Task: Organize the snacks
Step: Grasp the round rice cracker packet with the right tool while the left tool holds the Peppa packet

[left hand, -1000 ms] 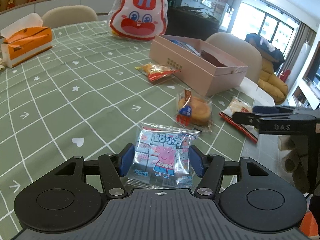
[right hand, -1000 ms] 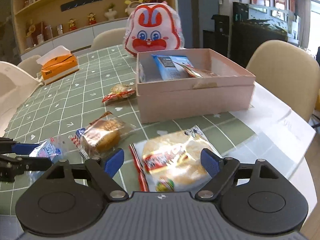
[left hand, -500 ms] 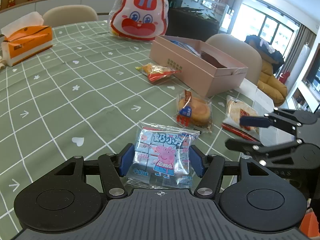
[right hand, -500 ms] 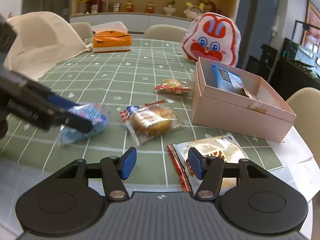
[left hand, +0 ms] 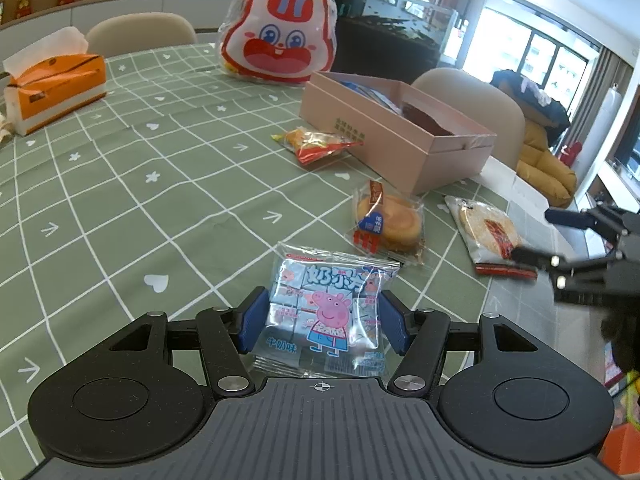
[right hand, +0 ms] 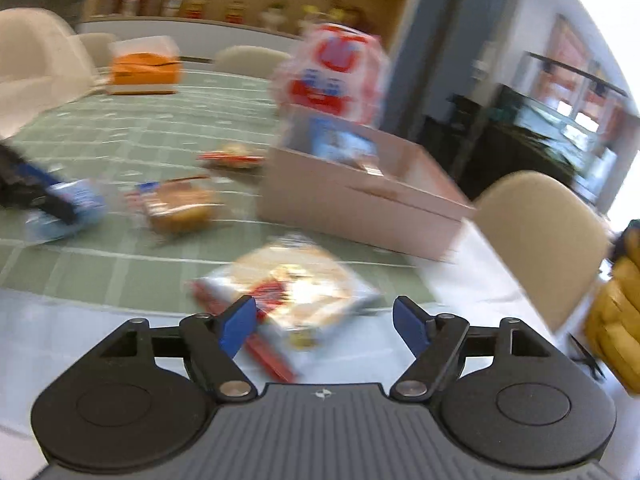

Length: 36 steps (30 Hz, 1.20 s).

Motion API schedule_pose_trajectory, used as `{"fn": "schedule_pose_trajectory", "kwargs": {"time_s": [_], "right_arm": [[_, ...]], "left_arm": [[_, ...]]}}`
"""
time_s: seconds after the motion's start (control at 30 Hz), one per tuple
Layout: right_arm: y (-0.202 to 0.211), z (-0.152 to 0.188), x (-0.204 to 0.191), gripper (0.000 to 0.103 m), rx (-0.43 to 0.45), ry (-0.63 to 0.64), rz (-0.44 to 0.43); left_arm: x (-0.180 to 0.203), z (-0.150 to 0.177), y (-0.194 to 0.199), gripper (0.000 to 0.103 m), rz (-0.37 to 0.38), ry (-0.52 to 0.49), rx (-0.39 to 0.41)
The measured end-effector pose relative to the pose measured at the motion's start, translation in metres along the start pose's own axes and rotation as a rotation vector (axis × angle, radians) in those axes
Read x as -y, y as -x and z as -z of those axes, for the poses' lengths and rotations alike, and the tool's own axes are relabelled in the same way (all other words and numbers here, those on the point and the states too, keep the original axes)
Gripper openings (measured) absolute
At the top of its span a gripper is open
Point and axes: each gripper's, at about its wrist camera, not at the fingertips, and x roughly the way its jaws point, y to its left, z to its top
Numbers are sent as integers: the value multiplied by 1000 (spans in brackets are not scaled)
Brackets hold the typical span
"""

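Observation:
My left gripper (left hand: 322, 320) is shut on a blue Peppa Pig milk snack bag (left hand: 328, 312), low over the green tablecloth. My right gripper (right hand: 326, 326) is open, its blue pads either side of a cracker pack with a red label (right hand: 296, 296); this view is blurred. The right gripper also shows in the left wrist view (left hand: 560, 240), beside the same cracker pack (left hand: 488, 232). A wrapped round cake (left hand: 388, 220) and a small orange-red snack packet (left hand: 316, 144) lie near the open pink box (left hand: 400, 140), which holds several snacks.
A big rabbit-face snack bag (left hand: 280, 28) stands behind the box. An orange tissue box (left hand: 52, 84) sits at the far left. Beige chairs (left hand: 480, 108) ring the table (left hand: 120, 184). The table edge and white paper (left hand: 520, 200) lie at the right.
My right gripper has swung around fast and now has its open fingers around the cracker pack. My left gripper holds still with the Peppa Pig bag.

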Motion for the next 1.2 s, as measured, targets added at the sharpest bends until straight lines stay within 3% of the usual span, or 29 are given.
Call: {"fn": "schedule_pose_trajectory", "kwargs": {"time_s": [0.1, 0.27, 0.33, 0.43, 0.63, 0.73, 0.83, 1.0, 1.2], "right_arm": [[-7, -4, 21, 78, -25, -153, -18], [-39, -6, 45, 82, -159, -482, -212], [-44, -11, 43, 84, -155, -526, -207], [-58, -22, 27, 85, -165, -491, -207], [-66, -29, -14, 85, -149, -275, -119], [-61, -26, -11, 85, -125, -267, -134], [-56, -24, -8, 77, -121, -259, -138], [-41, -16, -3, 77, -121, -253, -194], [-12, -12, 13, 77, -58, -239, -191]], "left_arm": [[1, 0, 0, 66, -3, -3, 1], [2, 1, 0, 66, -4, -4, 2], [1, 1, 0, 66, -6, -6, 3], [2, 1, 0, 66, -8, -9, 4], [4, 3, 0, 66, -15, -20, 8], [5, 3, 0, 66, -15, -20, 8], [4, 2, 0, 66, -15, -18, 7], [8, 2, 1, 65, -15, -9, -7], [28, 11, 11, 65, -10, -24, -18]]}}
